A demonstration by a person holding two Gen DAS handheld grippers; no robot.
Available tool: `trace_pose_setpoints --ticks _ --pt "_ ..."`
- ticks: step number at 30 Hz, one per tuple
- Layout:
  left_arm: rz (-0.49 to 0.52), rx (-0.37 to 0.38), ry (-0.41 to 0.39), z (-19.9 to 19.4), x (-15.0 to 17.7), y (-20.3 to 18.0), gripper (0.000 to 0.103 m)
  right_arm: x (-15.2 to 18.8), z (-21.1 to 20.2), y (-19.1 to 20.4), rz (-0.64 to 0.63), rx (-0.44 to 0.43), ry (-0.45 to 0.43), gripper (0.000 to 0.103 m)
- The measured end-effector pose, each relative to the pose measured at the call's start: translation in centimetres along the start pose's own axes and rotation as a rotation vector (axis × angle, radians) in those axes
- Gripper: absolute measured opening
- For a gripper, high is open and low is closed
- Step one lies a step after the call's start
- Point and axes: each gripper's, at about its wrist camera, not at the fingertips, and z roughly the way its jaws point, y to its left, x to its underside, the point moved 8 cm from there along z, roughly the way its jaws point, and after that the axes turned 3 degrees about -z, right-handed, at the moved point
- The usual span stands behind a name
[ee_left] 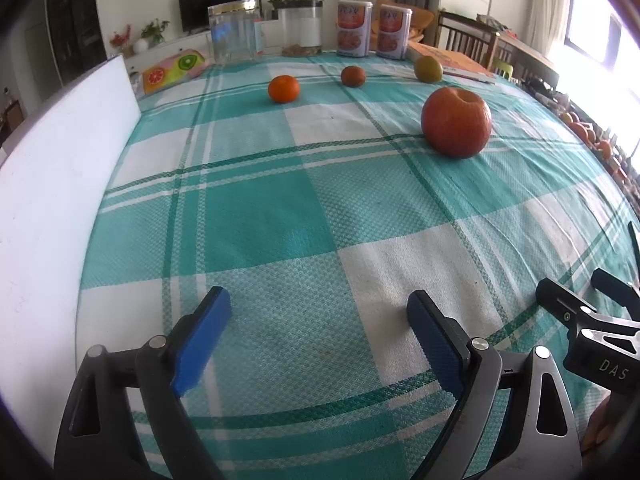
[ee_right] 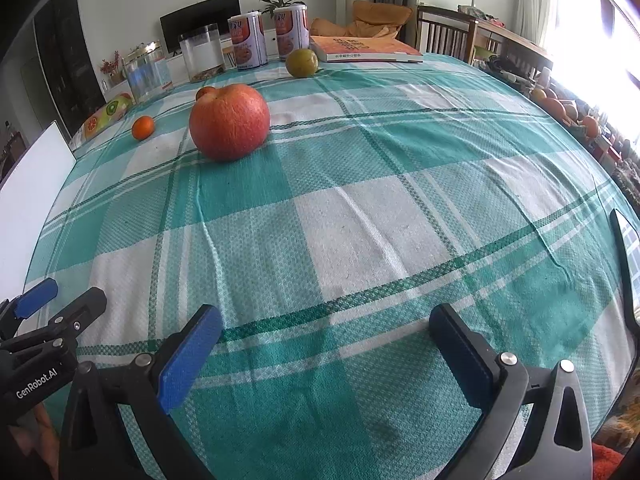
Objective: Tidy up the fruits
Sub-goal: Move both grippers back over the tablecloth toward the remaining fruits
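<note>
hiding behind apple (ee_right: pixel 229 121): dark tangerine (ee_left: pixel 353 76)

The big orange fruit (ee_right: pixel 229 121) hides most of the small dark fruit (ee_right: pixel 205 92).

Bright daylight, window (ee_left: pixel 592 20) glare right (edges fisheye-warped)

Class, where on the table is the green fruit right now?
The green fruit sits at the table's far edge, just in front of the orange book and right of the two tins, beyond the big red apple.
</note>
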Motion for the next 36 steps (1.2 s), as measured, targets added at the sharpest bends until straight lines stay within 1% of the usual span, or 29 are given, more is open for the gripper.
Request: trace_pose_setpoints --ticks 25,29,31,32,36 --pt "0.004 -0.005 0.001 0.0 0.1 0.0 0.092 0.0 0.1 0.0 -0.006 0.005 0.004 0.103" --pt "0.0 0.005 0.01 0.0 0.0 0.1 0.092 0.0 0.1 0.0 -0.007 0.005 0.003 0.103" --pt "-0.038 0.011 0.03 -0.2 -0.5 0.5 0.092 0.0 0.1 0.1 -0.006 0.005 0.003 0.103" --pt "-0.076 0.022 0.022 -0.4 -1.3 1.0 0.092 0.0 0.1 0.1 -0.006 0.005 0.004 0.103" --pt "-0.258 0.027 -0.035 -0.4 -6.1 2.9 0.092 0.1 0.1 0.1 -0.011 0.009 0.006 0.103"
